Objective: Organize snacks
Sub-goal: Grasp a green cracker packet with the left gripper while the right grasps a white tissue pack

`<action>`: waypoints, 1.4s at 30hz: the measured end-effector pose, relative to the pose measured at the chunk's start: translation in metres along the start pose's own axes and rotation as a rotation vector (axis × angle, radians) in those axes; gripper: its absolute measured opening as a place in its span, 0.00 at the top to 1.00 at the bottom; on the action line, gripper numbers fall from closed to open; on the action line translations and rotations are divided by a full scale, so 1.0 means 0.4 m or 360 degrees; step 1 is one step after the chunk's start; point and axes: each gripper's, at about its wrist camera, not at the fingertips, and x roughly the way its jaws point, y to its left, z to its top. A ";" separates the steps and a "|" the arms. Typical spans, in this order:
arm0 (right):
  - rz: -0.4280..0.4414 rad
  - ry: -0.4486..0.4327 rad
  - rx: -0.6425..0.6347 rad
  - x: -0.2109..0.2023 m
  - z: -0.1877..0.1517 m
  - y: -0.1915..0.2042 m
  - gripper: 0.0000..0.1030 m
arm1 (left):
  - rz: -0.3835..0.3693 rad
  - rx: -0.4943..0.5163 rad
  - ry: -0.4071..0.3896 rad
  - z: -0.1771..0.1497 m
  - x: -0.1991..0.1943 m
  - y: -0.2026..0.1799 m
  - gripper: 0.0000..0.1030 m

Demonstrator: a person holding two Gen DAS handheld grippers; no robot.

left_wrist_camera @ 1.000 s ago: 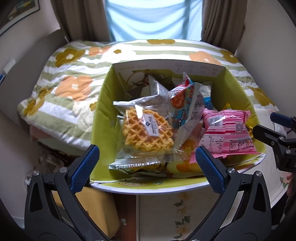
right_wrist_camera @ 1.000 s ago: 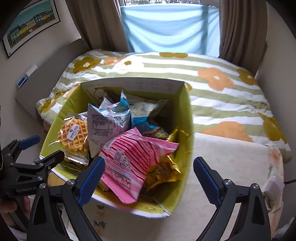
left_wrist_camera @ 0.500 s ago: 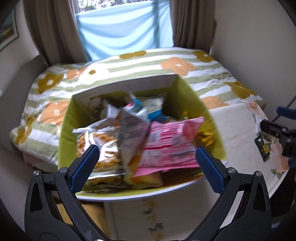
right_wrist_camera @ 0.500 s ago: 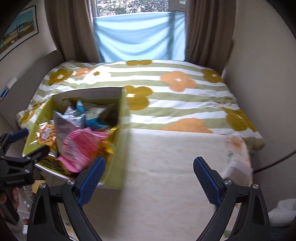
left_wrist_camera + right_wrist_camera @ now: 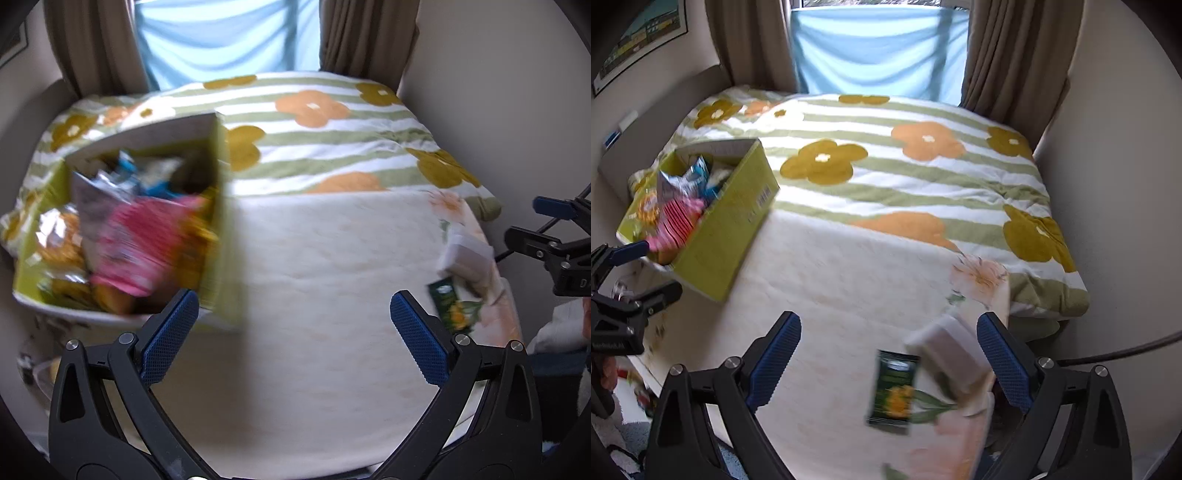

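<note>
A green cardboard box (image 5: 727, 225) full of snack packets stands at the table's left end; a pink packet (image 5: 677, 218) lies on top. It also shows in the left wrist view (image 5: 218, 206), blurred. A dark green snack packet (image 5: 894, 392) lies on the table near the right end, beside a white box (image 5: 955, 354). My right gripper (image 5: 888, 354) is open and empty, above the dark packet. My left gripper (image 5: 294, 330) is open and empty over the bare tablecloth, right of the green box.
The table (image 5: 849, 295) has a cream floral cloth. Behind it lies a bed (image 5: 905, 158) with a striped flower quilt, then curtains and a window. Walls close in on the right. A cable (image 5: 1126, 352) runs at the right.
Both grippers have swung right, away from the green box. The box has slid to the left of both views, and the dark green packet and white box have come into sight.
</note>
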 end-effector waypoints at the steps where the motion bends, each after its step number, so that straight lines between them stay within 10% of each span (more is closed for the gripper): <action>1: 0.0022 0.0015 -0.0012 0.011 -0.008 -0.032 0.08 | -0.0019 -0.0021 0.0019 -0.008 0.014 -0.032 0.00; 12: 0.0159 0.0052 -0.0172 0.114 -0.065 -0.192 0.08 | -0.0165 -0.0119 0.0278 -0.075 0.203 -0.328 0.00; 28: 0.0211 0.0134 -0.0271 0.245 -0.123 -0.268 0.08 | -0.0061 -0.0018 0.0441 -0.128 0.388 -0.475 0.13; 42: 0.0262 0.0226 -0.0508 0.323 -0.120 -0.233 0.08 | -0.0009 0.0125 0.0411 -0.122 0.365 -0.435 0.61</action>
